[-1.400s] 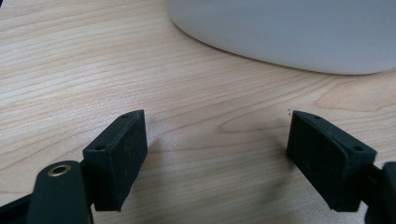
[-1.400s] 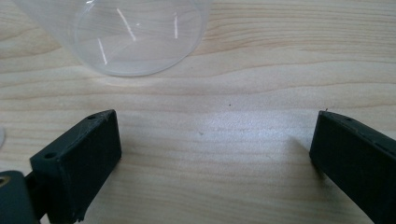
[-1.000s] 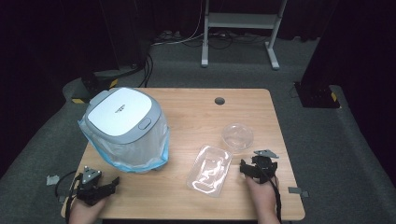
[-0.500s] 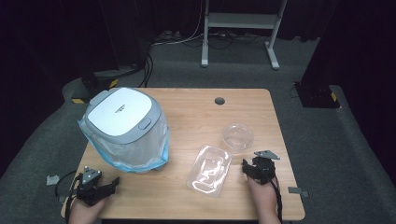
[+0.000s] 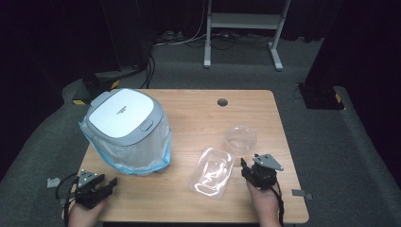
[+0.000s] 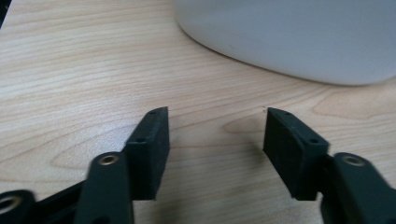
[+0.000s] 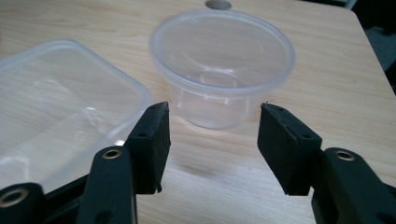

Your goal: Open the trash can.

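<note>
– Right gripper (image 7: 212,116) sits half open with nothing between its jaws, which have just been closing; the round cup (image 7: 222,65) stands just ahead on the table (image 5: 198,113), beside the tray (image 7: 56,112)

– I'd open wider and straddle the rim; the clear wall is probably thin

Black left gripper (image 5: 105,186) and right gripper (image 5: 247,167), screw-studded pads, grey three-cornered plates.

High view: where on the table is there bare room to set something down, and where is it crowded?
Bare wood runs along the table's far edge, from the bin to the cable hole, and down the middle between bin and rectangular tray. The near right is crowded: tray, round cup, right gripper.
</note>
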Tool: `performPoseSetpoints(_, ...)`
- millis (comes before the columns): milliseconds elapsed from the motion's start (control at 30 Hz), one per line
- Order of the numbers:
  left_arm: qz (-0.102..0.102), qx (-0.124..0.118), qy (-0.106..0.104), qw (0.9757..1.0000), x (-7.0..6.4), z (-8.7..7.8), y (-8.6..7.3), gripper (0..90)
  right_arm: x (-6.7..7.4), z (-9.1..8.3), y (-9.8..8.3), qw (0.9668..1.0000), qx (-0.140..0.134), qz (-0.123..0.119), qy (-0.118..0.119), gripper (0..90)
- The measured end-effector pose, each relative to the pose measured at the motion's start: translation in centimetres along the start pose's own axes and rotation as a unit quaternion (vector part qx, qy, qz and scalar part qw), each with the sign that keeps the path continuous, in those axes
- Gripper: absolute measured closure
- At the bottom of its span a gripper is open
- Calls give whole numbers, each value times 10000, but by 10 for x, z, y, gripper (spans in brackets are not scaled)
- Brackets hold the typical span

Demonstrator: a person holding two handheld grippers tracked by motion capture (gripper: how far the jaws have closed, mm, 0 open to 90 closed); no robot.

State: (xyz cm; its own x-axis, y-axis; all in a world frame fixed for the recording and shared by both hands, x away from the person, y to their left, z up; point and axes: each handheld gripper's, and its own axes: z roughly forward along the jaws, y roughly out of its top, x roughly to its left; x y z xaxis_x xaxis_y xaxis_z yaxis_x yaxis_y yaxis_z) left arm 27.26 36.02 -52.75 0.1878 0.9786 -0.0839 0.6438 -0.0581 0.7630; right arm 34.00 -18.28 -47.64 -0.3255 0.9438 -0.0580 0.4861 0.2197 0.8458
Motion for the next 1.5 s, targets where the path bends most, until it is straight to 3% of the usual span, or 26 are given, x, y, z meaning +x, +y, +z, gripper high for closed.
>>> performPoseSetpoints(133,-28,-61,134,9999,3,-3,4,572,9,-6,5,9998,-135,-131,61,498)
performPoseSetpoints(167,-110,-134,178,9997,4,-5,7,636,15,-8,8,9996,-191,-168,106,511)
performPoseSetpoints(200,-180,-196,185,9995,5,-7,11,636,15,-8,8,9996,-191,-168,106,511)
performPoseSetpoints(233,-200,-360,305,9987,6,-12,21,679,19,-10,9,9994,-229,-230,145,514)
performPoseSetpoints(300,-260,-469,303,9981,7,-14,28,716,21,-10,9,9993,-238,-247,158,514)
performPoseSetpoints(367,-293,-741,371,9961,7,-17,50,718,23,-9,8,9993,-191,-258,189,513)
performPoseSetpoints(400,-293,-741,371,9961,7,-17,50,715,23,-9,8,9993,-186,-268,192,513)
performPoseSetpoints(433,-301,-815,445,9952,7,-16,64,705,23,-9,8,9993,-187,-265,204,514)
performPoseSetpoints(467,-301,-815,445,9952,7,-16,64,699,23,-9,8,9993,-187,-265,204,514)
performPoseSetpoints(500,-398,-868,549,9939,8,-12,76,699,23,-10,9,9992,-214,-278,216,524)
performPoseSetpoints(567,-393,-890,543,9938,8,-8,85,698,24,-11,9,9990,-243,-299,204,530)
performPoseSetpoints(700,-406,-864,651,9933,7,0,93,738,24,-13,8,9987,-268,-371,208,531)
performPoseSetpoints(767,-462,-876,610,9932,7,1,93,739,24,-13,8,9988,-274,-360,203,531)
performPoseSetpoints(900,-385,-838,642,9937,5,9,100,759,21,-14,8,9988,-293,-337,202,534)
performPoseSetpoints(1200,-49,-706,396,9967,-4,45,134,772,23,-17,9,9983,-339,-415,237,540)
performPoseSetpoints(1233,78,-696,331,9970,-10,53,140,777,24,-17,9,9981,-353,-417,270,543)
performPoseSetpoints(1300,124,-687,269,9972,-14,57,143,778,25,-17,10,9981,-357,-405,299,544)
performPoseSetpoints(1433,392,-699,-33,9968,-36,75,154,777,32,-13,19,9974,-402,-349,487,565)
performPoseSetpoints(1500,372,-726,-154,9966,-44,81,156,759,36,-11,27,9969,-428,-260,610,587)
